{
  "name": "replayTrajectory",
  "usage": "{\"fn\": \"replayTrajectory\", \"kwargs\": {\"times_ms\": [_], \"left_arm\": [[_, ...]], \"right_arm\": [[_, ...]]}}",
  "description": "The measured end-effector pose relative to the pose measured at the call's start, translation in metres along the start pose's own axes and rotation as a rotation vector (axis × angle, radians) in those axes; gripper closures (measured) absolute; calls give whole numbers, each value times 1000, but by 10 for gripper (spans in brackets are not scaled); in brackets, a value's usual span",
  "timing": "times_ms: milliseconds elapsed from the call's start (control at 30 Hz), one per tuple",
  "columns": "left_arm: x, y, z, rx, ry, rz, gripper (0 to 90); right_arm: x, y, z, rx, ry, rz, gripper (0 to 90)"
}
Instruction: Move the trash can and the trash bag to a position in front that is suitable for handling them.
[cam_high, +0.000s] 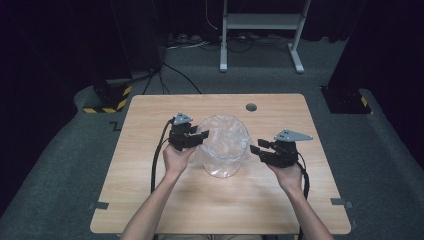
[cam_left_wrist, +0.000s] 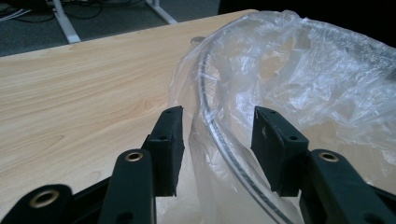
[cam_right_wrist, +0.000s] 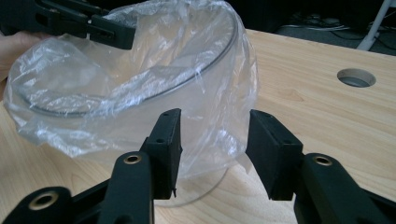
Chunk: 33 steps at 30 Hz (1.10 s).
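Note:
A clear round container lined with a thin plastic bag stands at the middle of the wooden table. My left gripper sits at its left rim. In the left gripper view the jaws stand apart, with the container's rim and the bag's film between them, and the pads are not pressing. My right gripper hovers open just right of the container. Its jaws frame the bag's hanging hem from a little way off. The left gripper's fingers reach over the far rim.
A round cable hole lies in the table behind the container, also the hole in the right gripper view. Beyond the table, a white stand frame and cables rest on the grey floor. A yellow-and-black striped base sits at the back left.

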<state>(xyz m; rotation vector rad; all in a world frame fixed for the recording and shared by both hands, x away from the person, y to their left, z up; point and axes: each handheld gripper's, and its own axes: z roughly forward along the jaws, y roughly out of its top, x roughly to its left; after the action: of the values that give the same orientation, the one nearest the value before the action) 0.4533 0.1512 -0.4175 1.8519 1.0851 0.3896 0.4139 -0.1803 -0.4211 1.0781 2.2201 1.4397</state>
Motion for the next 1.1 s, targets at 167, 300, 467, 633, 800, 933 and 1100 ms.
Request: {"fn": "replayTrajectory", "kwargs": {"times_ms": [167,300,467,633,800,933,1100], "left_arm": [[-1,0,0,4,-1,4,536],[-1,0,0,6,-2,6,535],[-1,0,0,5,-2,6,535],[-1,0,0,6,-2,6,535],[-1,0,0,5,-2,5,535],[-2,0,1,2,-4,5,535],[-3,0,1,4,-5,6,532]], "right_arm": [[-3,-2,16,51,34,-19,779],[-1,-7,22,77,38,-41,900],[-3,-11,27,129,11,-59,900],[-4,-12,16,85,12,-36,833],[1,-5,-4,-18,33,-12,728],[10,-3,-5,-16,31,-41,672],[17,-10,4,32,38,-65,627]]}}
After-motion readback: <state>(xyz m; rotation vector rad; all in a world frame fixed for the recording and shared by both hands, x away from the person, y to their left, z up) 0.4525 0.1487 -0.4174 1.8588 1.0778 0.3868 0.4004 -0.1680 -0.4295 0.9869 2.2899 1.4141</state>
